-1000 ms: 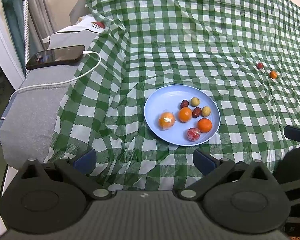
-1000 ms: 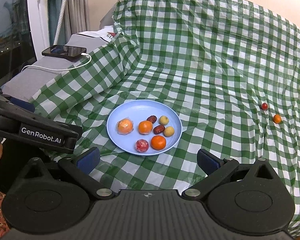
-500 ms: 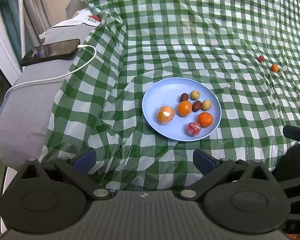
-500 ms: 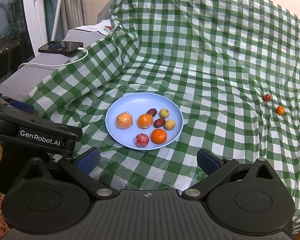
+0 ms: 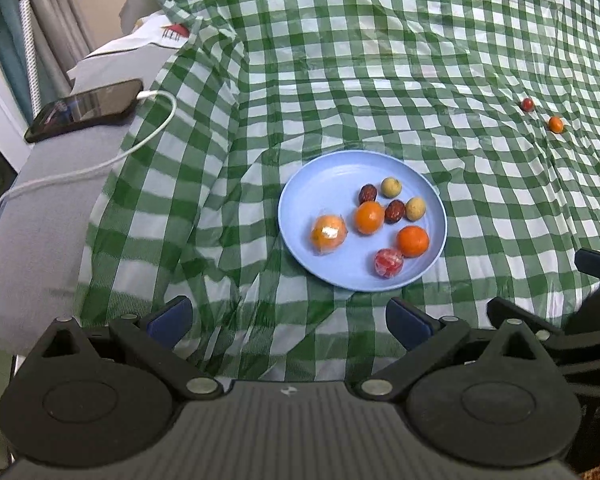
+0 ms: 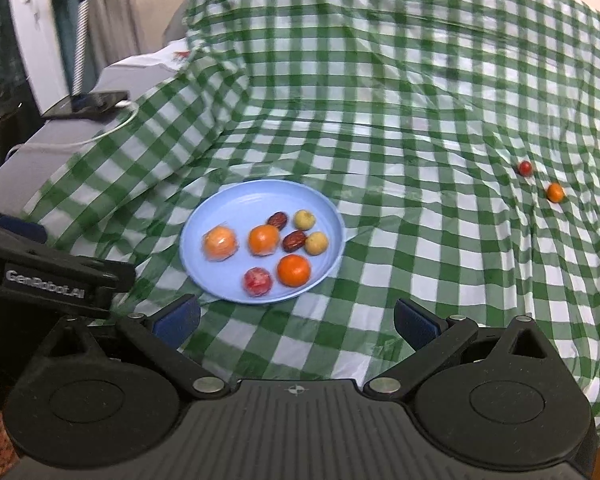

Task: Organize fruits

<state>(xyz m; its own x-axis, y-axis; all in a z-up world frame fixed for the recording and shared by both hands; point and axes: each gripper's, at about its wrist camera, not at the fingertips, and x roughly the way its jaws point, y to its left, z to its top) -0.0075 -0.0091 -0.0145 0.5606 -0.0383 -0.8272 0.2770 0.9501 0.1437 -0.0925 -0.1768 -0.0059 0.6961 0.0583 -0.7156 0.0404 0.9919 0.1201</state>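
Fruits: seven small pieces sit on the round pale-blue plastic plate (image 5: 328, 184), which lies on the green-and-white checked plastic tablecloth (image 5: 380, 80), near its front edge. On the plate: a film-wrapped orange citrus (image 5: 328, 234), two bare orange mandarins (image 5: 369, 217) (image 5: 413, 241), a film-wrapped red fruit (image 5: 388, 263), two dark red dates (image 5: 367, 193) (image 5: 395, 211), two small yellow-green round fruits (image 5: 391, 187) (image 5: 415, 208).

Left out: a small red round fruit (image 6: 525, 168) and a small orange round fruit (image 6: 555, 192), side by side but apart, on the cloth well to the right of the plate and further back.

Progress, by my reading: mostly done if the plate is the goal; these two strays remain.

Left gripper (image 5: 288, 316): fingers spread wide, holding nothing, hovering at the front edge just short of the plate. Right gripper (image 6: 296, 316): likewise spread and empty, just short of the plate's near rim. Right view is blurred.

Room: open cloth between plate and strays, nothing standing in the way; cloth is wrinkled and ridged there, so round fruit may roll. The right gripper is the likelier one for them. Plate has bare room at its back and left. Left side is tighter: cloth drapes off over a grey padded surface (image 5: 40, 200) carrying a black smartphone (image 5: 84, 108) on a white charging cable (image 5: 112, 158).
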